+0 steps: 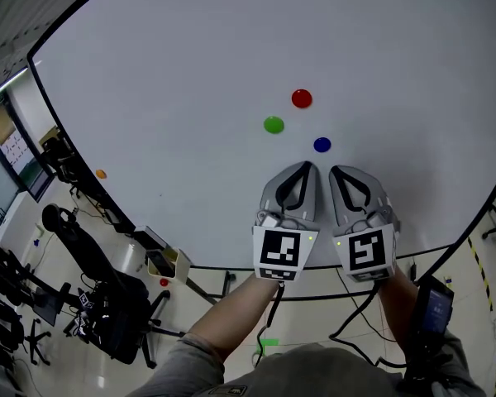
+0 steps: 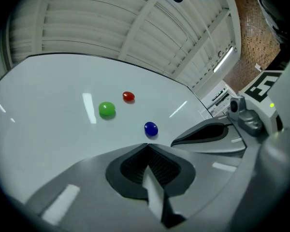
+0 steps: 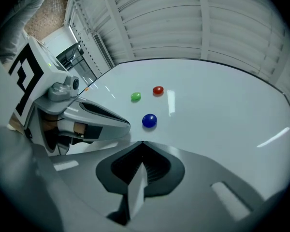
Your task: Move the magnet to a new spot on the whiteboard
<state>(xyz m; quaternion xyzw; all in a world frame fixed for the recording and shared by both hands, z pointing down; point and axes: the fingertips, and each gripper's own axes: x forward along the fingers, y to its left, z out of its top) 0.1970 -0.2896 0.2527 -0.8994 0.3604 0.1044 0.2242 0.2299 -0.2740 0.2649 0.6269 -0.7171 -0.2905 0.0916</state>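
The whiteboard (image 1: 190,98) fills most of the head view. The left forearm (image 1: 231,321) comes up from 6 o'clock, and both tools sit side by side low over the board, marker cubes toward the person, noses angled slightly toward each other and pointing to 12 o'clock.

The left tool (image 1: 308,169) (image 2: 147,145) has its jaws pressed together with nothing between them. The right tool (image 1: 336,173) (image 3: 141,143), just beside it at 3 o'clock, is likewise closed and empty. Neither touches a magnet.

The blue magnet (image 1: 321,145) sits on the board near the two tips, at 12 o'clock from them and apart. The green magnet (image 1: 274,125) lies at 10 o'clock from the blue one, and the red magnet (image 1: 302,98) at 11 o'clock. A small orange magnet (image 1: 101,174) sits well apart at 9 o'clock, near the board's edge.
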